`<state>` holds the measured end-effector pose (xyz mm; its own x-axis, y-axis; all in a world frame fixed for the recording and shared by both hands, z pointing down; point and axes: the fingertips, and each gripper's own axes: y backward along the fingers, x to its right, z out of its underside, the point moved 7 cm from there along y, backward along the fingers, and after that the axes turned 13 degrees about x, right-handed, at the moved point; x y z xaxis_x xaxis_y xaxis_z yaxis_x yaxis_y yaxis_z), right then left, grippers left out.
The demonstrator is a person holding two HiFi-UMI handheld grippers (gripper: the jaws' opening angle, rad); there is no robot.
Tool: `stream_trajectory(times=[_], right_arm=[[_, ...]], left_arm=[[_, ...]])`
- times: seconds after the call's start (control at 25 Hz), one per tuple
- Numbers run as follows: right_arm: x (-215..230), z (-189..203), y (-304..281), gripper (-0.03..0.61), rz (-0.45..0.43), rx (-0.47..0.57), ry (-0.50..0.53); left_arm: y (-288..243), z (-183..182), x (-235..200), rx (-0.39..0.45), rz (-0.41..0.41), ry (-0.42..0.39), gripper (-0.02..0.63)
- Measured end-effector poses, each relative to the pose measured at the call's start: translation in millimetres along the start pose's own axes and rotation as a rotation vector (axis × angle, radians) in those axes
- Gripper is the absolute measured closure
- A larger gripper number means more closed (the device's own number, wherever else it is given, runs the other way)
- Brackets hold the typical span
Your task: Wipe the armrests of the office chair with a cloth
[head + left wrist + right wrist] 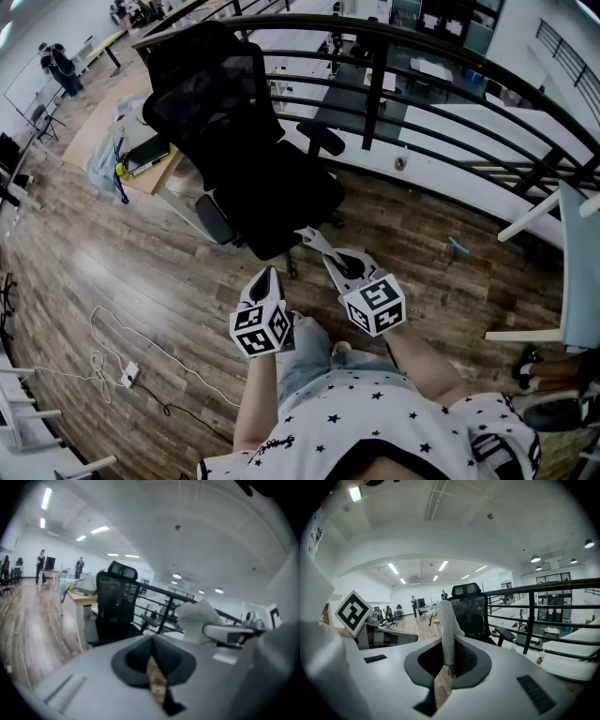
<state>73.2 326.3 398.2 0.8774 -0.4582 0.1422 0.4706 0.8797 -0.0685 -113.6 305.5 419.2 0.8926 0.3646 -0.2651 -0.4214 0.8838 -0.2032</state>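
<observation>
This is an open-plan office on an upper level. A black mesh office chair [246, 141] stands at 12 o'clock on a wood-plank floor [112, 253], with a pale worktop [91, 131] at 10 o'clock. A black railing [375, 80] curves from 12 to 3 o'clock over desks [431, 70] below. Strip lights [443, 566] line the ceiling, and people [414, 604] stand far off.

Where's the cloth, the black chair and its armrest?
cloth [447, 634], right gripper view, on its middle strip.
black chair [211, 103], head view, on the mesh backrest.
armrest [319, 135], head view, on the pad's top.
</observation>
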Motion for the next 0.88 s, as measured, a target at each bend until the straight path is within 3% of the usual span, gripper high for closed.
stream_trajectory(times=[0.32,0.88], right_arm=[[-26.5,-4.3,35.9,0.554,0.036,0.019,-0.024],[-49.2,6.7,54.1,0.554,-0.111,-0.024,0.003]], left_arm=[[50.9,-6.3,5.8,0.018,0.011,-0.011,0.607],[85.5,14.1,19.3,-0.005,-0.038,-0.027,0.607]])
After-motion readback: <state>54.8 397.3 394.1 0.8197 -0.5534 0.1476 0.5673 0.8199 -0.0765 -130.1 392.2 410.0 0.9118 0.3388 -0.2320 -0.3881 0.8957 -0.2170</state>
